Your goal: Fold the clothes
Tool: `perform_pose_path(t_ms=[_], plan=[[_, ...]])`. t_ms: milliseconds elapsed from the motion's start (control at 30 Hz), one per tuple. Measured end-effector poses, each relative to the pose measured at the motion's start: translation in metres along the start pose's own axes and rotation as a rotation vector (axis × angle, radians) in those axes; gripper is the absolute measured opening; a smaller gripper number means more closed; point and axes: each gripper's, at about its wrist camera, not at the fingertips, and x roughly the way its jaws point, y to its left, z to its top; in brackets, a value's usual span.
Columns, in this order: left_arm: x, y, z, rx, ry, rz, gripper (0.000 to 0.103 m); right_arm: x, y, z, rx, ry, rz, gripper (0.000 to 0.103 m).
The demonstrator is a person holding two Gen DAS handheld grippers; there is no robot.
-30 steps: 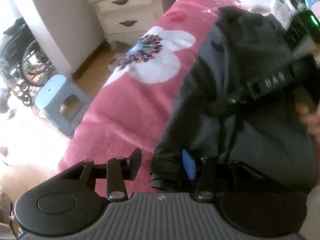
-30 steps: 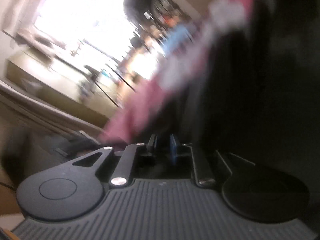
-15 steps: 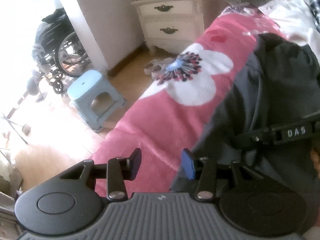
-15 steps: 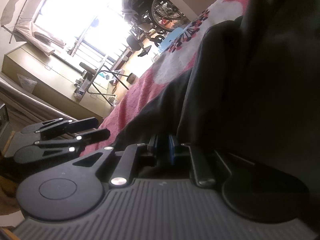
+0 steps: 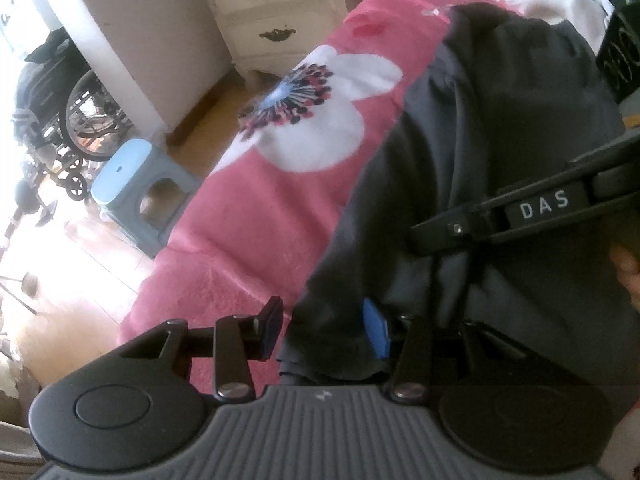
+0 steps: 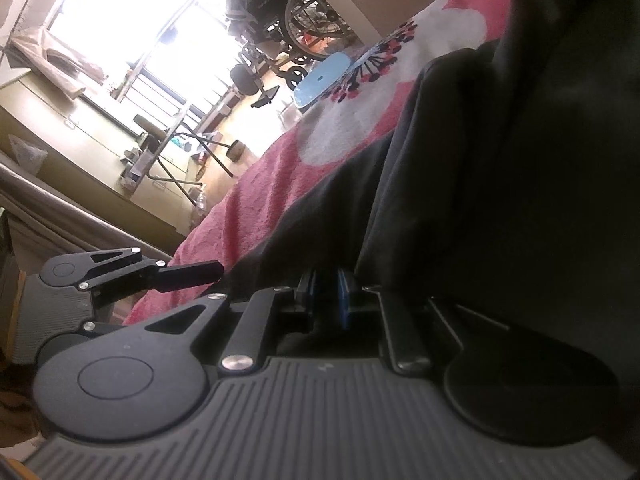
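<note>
Both grippers (image 5: 323,330) (image 6: 325,295) straddle the dark garment's (image 5: 500,128) near edge.

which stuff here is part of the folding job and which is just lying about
Job:
dark garment
left gripper, open at the garment's edge
right gripper, shut on the garment
pink bedspread it lies on

Lying about:
blue stool
wheelchair
white nightstand
</note>
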Motion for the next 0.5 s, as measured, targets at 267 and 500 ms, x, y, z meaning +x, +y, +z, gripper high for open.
perform_pose_path(t_ms=[267, 500], plan=[[0.003, 0.004, -0.001, -0.004, 0.01, -0.013, 0.047, -0.01, 0.021, 0.017, -0.012, 0.013, -0.042, 0.015], [0.006, 0.011, 0.004, -0.048, 0.044, -0.036, 0.047, -0.031, -0.014, 0.027, 0.076, -0.069, -0.097, 0.015]])
